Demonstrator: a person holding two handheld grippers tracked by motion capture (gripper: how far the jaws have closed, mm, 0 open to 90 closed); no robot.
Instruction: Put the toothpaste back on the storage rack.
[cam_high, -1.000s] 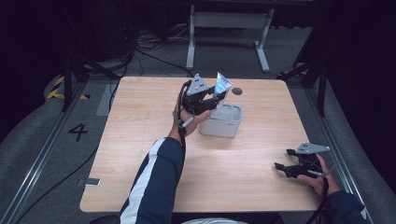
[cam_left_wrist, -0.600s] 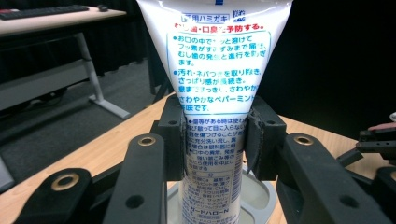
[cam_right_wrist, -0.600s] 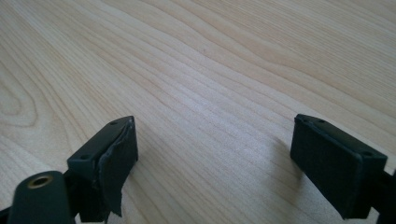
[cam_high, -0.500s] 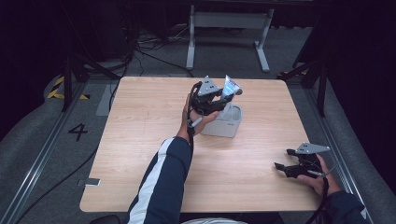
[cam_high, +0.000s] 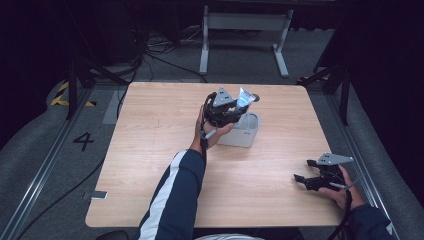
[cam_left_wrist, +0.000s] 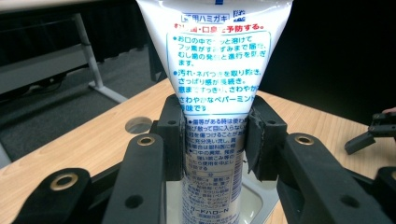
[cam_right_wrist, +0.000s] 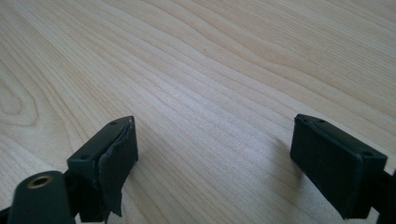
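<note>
My left gripper (cam_high: 235, 111) is shut on a white toothpaste tube (cam_left_wrist: 217, 70) with blue and red Japanese print, its flat crimped end up. In the high view the tube (cam_high: 244, 97) stands over a small white square container (cam_high: 243, 131) near the table's middle back. The left gripper view has the tube's lower end reaching down into the container (cam_left_wrist: 252, 203). My right gripper (cam_high: 306, 180) rests near the table's front right corner, open, with nothing between its pads (cam_right_wrist: 116, 163) but bare wood.
The wooden table (cam_high: 160, 150) has a round cable hole (cam_left_wrist: 138, 125) near its back edge, behind the container. A metal stand (cam_high: 245, 22) and cables lie on the floor beyond. The right gripper (cam_left_wrist: 373, 133) shows far off in the left gripper view.
The left hand has carried the tube to the right and down over the white container. The right gripper has stayed where it was.
</note>
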